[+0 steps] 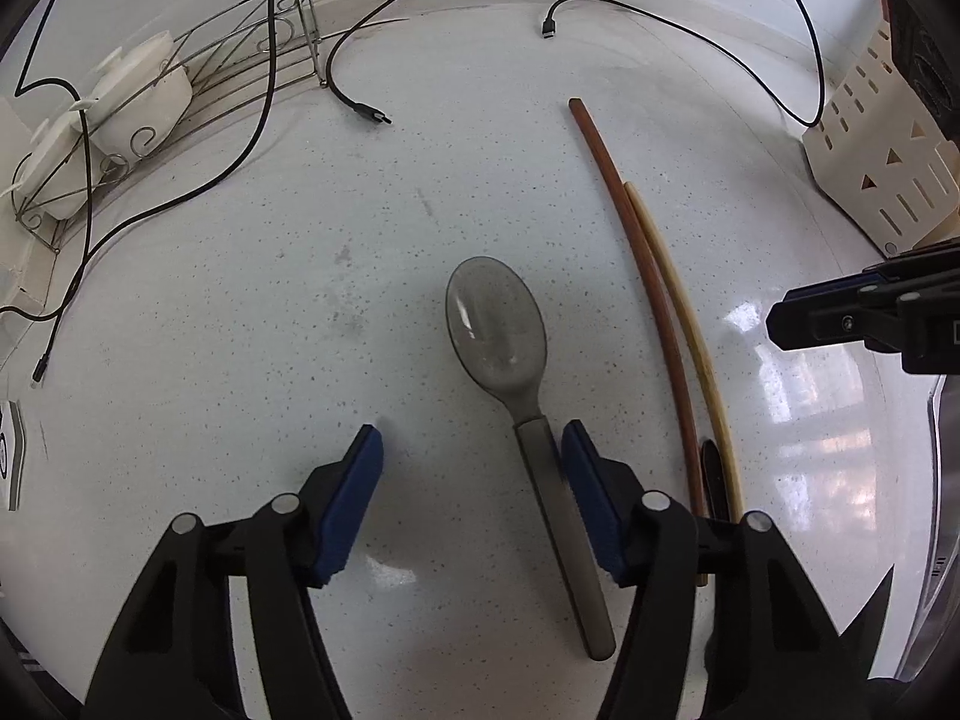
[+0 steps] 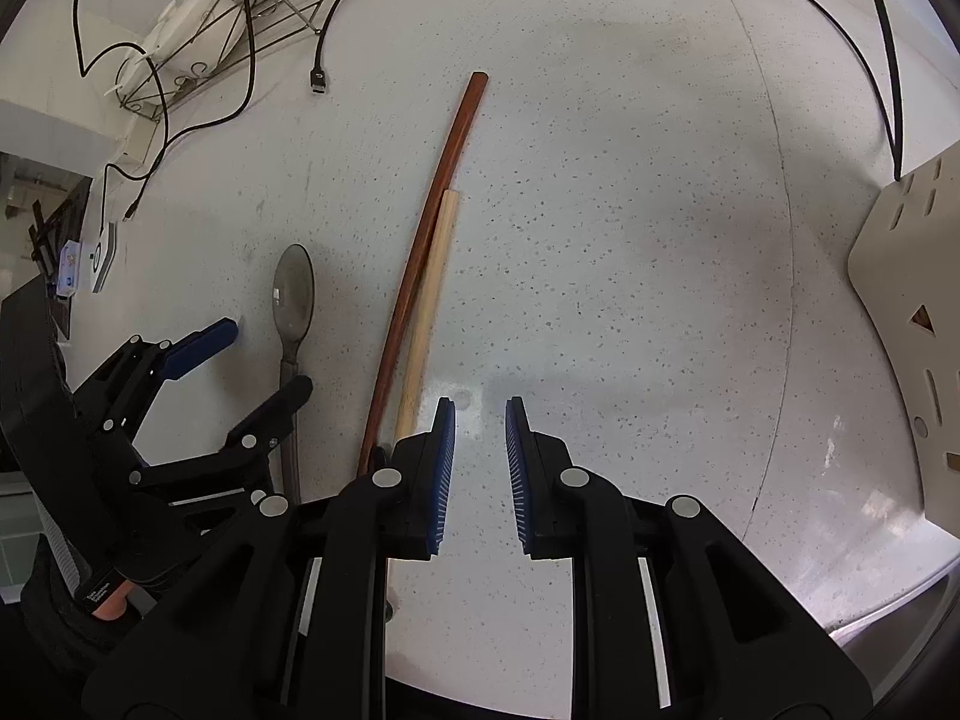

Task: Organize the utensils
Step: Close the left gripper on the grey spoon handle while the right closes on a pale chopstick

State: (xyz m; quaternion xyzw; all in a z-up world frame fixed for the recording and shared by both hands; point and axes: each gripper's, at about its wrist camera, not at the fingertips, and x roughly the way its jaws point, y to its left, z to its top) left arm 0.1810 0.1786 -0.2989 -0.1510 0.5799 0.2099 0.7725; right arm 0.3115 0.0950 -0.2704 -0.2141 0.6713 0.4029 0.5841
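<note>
While all three utensils lie loose on the speckled counter, nothing looks sorted, so I judge the task to be near its start.

Left gripper: pointed steeply down over the grey spoon. Jaws part-open and straddling the handle; the right pad is touching or just beside the handle, the left pad stands apart from it. No squeeze visible, so not a grip. Spoon lies flat, bowl away from the camera.

Right gripper: jaws narrow but with a clear gap, only bare counter between them. Holding nothing. Its left finger sits just beside the near ends of the two chopsticks.

Dark brown chopstick and pale chopstick: side by side, touching along much of their length, the brown one reaching further away. They lie to the right of the spoon, near but apart from it.

Cream slotted holder: at the counter's right edge, well apart from the utensils. Probably the destination, though that is a guess.

Wire dish rack with white bowls at far left; black cables trail across the back.

Left to do: lift the spoon, gather both chopsticks, place all three.
</note>
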